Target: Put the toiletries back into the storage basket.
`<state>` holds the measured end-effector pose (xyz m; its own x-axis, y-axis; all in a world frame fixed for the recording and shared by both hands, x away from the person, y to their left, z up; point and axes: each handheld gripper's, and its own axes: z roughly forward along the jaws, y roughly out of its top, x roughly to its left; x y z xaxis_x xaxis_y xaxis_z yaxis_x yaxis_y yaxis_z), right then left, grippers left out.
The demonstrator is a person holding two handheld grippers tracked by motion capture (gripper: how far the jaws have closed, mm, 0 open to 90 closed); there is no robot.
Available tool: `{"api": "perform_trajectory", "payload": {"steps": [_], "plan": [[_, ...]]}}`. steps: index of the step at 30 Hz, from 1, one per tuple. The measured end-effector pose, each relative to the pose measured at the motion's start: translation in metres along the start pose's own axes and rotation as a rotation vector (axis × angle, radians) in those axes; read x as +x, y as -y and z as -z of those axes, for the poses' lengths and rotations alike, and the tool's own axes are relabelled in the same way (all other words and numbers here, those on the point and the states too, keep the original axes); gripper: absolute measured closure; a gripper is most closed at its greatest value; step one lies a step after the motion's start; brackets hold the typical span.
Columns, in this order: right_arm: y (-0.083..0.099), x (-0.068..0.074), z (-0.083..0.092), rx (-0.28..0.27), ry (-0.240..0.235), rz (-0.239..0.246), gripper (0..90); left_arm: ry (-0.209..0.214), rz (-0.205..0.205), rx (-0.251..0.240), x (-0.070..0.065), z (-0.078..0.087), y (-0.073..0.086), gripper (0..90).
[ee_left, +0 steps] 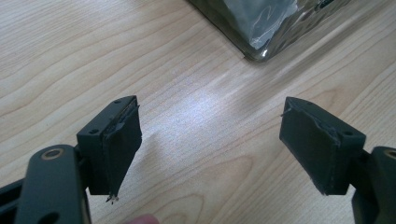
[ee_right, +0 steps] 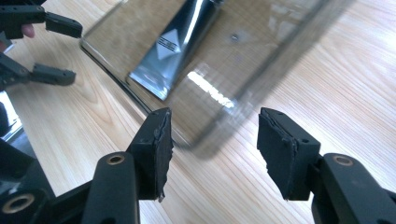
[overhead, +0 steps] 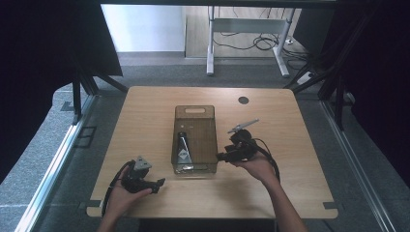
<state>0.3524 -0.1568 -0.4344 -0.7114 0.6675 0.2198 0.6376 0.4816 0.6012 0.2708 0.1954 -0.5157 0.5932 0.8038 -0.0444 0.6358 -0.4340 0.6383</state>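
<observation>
a light wooden table (overhead: 145, 116) carries one clear smoky plastic bin (overhead: 195, 138) standing upright near its middle, a handle slot cut in the far wall. take the bin as the landmark.

inside the bin, a dark silvery tube (overhead: 183, 147) lies flat on the floor, against the bin's left side, its wide crimped end toward your near wall and its narrow cap end pointing away from you. the right gripper view shows the same tube (ee_right: 180, 42) through the bin wall (ee_right: 261, 79), with a white diamond mark on its face.

your left gripper (overhead: 157, 183) sits near the bin's front left corner, well apart from it, held in your left hand (overhead: 123, 193) low over the table. its grey three-cornered plate faces up. in the left gripper view the jaws stand wide apart with bare wood between them and nothing held; the bin's corner (ee_left: 261, 35) lies ahead of them, not touching.

your right gripper (overhead: 221, 156) is just beside the bin's right wall, near the front end, in your right hand (overhead: 254, 164). in the right gripper view its jaws are wide, and the bin's corner sits just ahead of the gap; the pads (ee_right: 159, 149) look clear of it, though the wall is blurred. nothing is gripped.

a dark round hole (overhead: 243, 100) marks the table beyond the bin's far right corner.
</observation>
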Motion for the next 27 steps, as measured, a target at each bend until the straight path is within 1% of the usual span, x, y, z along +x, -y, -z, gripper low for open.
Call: {"api": "perform_trajectory", "payload": {"steps": [2, 7, 9, 11, 15, 16, 17, 18, 19, 21, 23, 25, 27], "plan": [[0.011, -0.004, 0.008, -0.022, 0.014, -0.001, 45.5, -0.002, 0.002, 0.005, -0.001, -0.001, 0.0, 21.1], [0.043, -0.017, 0.02, -0.073, 0.031, -0.031, 46.6, -0.005, -0.004, 0.009, -0.003, -0.001, 0.0, 21.1], [0.054, -0.022, 0.022, -0.085, 0.031, -0.038, 46.6, -0.006, -0.005, 0.013, -0.004, -0.002, 0.0, 21.1], [0.063, -0.027, 0.024, -0.095, 0.022, -0.047, 46.6, -0.006, -0.008, 0.015, -0.004, -0.002, 0.0, 21.1], [0.079, -0.035, 0.024, -0.115, 0.022, -0.057, 45.6, -0.01, -0.002, 0.02, -0.003, -0.004, 0.001, 21.1], [0.083, -0.038, 0.025, -0.125, 0.019, -0.064, 45.5, -0.01, -0.001, 0.022, -0.003, -0.005, 0.002, 21.1], [0.088, -0.04, 0.025, -0.148, 0.01, -0.073, 45.9, -0.012, 0.003, 0.026, -0.002, -0.006, 0.002, 21.1], [0.091, -0.043, 0.024, -0.16, -0.008, -0.094, 45.8, -0.014, 0.006, 0.027, -0.002, -0.007, 0.002, 21.1], [0.092, -0.045, 0.024, -0.149, -0.009, -0.105, 45.5, -0.009, 0.002, 0.029, -0.002, -0.007, 0.002, 21.1], [0.095, -0.046, 0.025, -0.15, 0.027, -0.091, 45.0, -0.007, 0.001, 0.032, -0.003, -0.008, 0.002, 21.1], [0.097, -0.046, 0.026, -0.165, 0.025, -0.096, 42.7, -0.004, -0.001, 0.031, -0.004, -0.009, 0.001, 21.1], [0.1, -0.048, 0.025, -0.174, 0.046, -0.09, 39.2, -0.001, -0.004, 0.029, -0.005, -0.009, 0.001, 21.1], [0.106, -0.055, 0.026, -0.191, 0.054, -0.12, 38.2, 0.002, -0.009, 0.029, -0.006, -0.008, 0.001, 21.1]]}}
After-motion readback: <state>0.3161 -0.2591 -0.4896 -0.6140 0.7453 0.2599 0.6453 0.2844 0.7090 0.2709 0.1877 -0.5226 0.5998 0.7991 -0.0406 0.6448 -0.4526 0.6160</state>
